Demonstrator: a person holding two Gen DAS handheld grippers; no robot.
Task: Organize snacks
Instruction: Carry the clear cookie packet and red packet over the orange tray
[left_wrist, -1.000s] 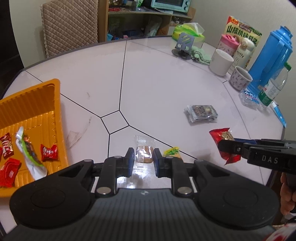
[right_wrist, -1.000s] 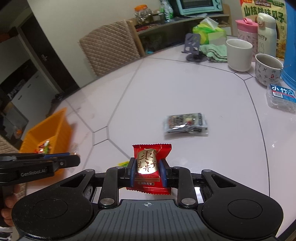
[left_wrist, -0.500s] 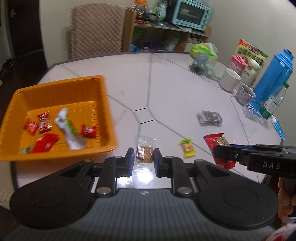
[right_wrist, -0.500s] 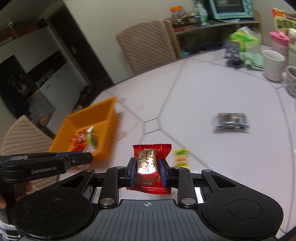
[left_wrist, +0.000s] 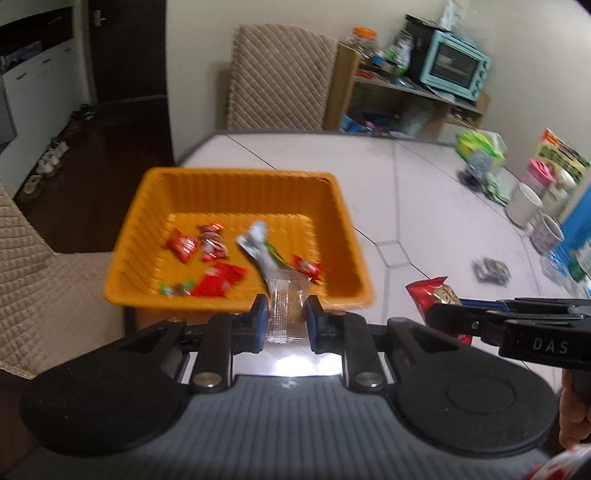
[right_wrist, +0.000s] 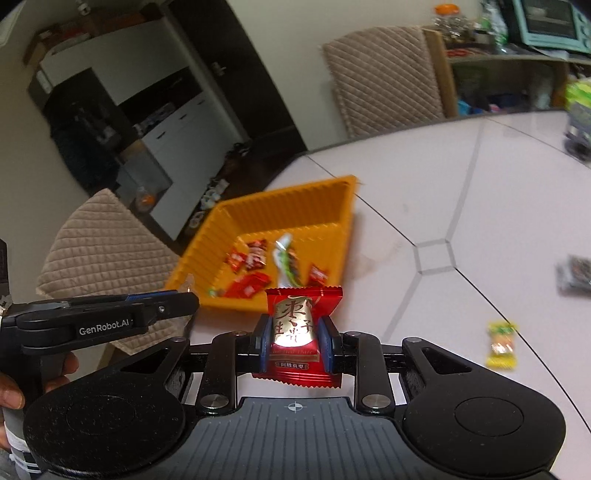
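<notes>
My left gripper (left_wrist: 285, 321) is shut on a clear-wrapped brown pastry (left_wrist: 288, 306), held just over the near rim of the orange tray (left_wrist: 236, 188). Several red candies and a silver-green packet (left_wrist: 258, 247) lie in the tray. My right gripper (right_wrist: 294, 341) is shut on a red and gold candy packet (right_wrist: 295, 328), right of the tray's (right_wrist: 314, 199) near corner. In the left wrist view the right gripper (left_wrist: 437, 317) enters from the right with that red packet (left_wrist: 428, 291). In the right wrist view the left gripper (right_wrist: 184, 301) shows at the left. A yellow candy (right_wrist: 500, 343) and a dark packet (right_wrist: 576, 275) lie on the table.
The white table (left_wrist: 424, 206) holds mugs (left_wrist: 522, 203), a blue flask and boxes at the far right. Quilted chairs stand at the far side (left_wrist: 280, 77) and at the left (left_wrist: 33, 266) close to the tray. A shelf with a teal oven (left_wrist: 458, 70) is behind.
Both grippers swung left across the table with their snacks still held. The orange tray has come from the left edge to straight ahead of the left gripper.
</notes>
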